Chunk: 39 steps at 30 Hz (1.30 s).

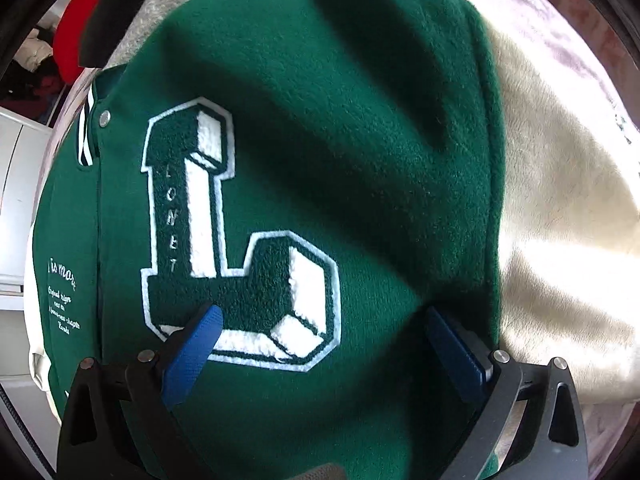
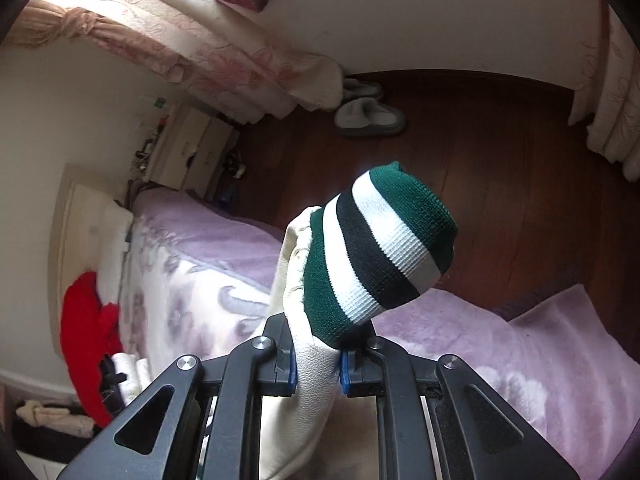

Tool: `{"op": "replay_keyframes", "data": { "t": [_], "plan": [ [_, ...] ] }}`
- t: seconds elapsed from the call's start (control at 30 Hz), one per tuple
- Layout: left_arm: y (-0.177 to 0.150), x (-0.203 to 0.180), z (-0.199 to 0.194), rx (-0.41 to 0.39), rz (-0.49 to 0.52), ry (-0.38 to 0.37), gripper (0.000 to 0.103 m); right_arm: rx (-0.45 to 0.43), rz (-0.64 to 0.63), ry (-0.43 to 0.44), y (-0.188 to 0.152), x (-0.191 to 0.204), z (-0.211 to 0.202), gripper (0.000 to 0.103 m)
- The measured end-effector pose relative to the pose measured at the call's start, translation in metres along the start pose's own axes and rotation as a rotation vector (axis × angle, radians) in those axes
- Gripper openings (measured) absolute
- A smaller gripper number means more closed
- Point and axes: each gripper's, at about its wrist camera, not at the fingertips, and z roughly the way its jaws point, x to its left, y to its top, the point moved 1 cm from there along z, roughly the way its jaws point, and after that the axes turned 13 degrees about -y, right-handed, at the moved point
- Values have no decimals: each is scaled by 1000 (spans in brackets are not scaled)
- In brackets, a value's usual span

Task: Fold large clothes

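A green varsity jacket [image 1: 320,120] with a big white and green letter L patch [image 1: 240,240] lies spread on the bed, filling the left wrist view. Its cream sleeve [image 1: 560,220] lies to the right. My left gripper [image 1: 320,316] hovers close over the jacket's front, its blue pads [image 1: 192,356] wide apart with nothing between them. In the right wrist view, my right gripper [image 2: 318,360] is shut on the jacket's other cream leather sleeve [image 2: 312,368], lifted off the bed. The striped green, white and black knit cuff [image 2: 376,248] sticks up beyond the fingers.
A lilac flowered bedspread [image 2: 192,264] covers the bed. Red clothes [image 2: 88,320] lie near the pillow end, with a red and black garment [image 1: 92,20] beyond the jacket collar. Past the bed are dark wood floor [image 2: 500,160], grey slippers [image 2: 368,116], a bedside cabinet [image 2: 188,148] and curtains [image 2: 200,52].
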Motion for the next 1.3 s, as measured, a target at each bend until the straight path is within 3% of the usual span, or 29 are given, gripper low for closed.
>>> {"op": "replay_keyframes", "data": {
  "t": [0.1,0.23,0.37,0.57,0.77,0.93,1.03,1.07,1.13,1.17,1.2,1.27,1.3],
  "plan": [
    [-9,13,-22,-36,5,-10,103,-28,-3,55,18,29,-17,15],
    [-28,56,-55,-84,-52,-61,103,-87,-66,123,21,78,-72,15],
    [-49,117,-80,-111,-137,-71,103,-140,-242,127,-23,170,-120,15],
    [-94,242,-114,-108,-295,-47,103,-127,-567,93,-183,317,-141,15],
    [-149,350,-137,-106,-417,49,103,-28,-896,61,-408,445,-90,15],
    [-188,432,-136,-87,-526,116,103,-7,-1215,29,-593,507,-37,15],
    [-214,474,-131,-70,-585,128,103,34,-1423,-19,-698,512,1,15],
    [-218,481,-130,-66,-597,125,103,61,-1491,-40,-723,509,14,15],
    [-231,501,-130,-60,-628,106,103,122,-1597,-76,-767,497,27,31],
    [-242,511,-132,-57,-655,82,103,165,-1630,-92,-780,491,28,54],
    [-252,520,-135,-56,-678,66,103,249,-1627,-79,-792,484,23,60],
    [-275,541,-142,-49,-732,33,103,314,-1556,-18,-780,474,-1,61],
    [-290,552,-149,-55,-772,11,103,372,-1496,39,-772,468,-14,68]
  ]
}}
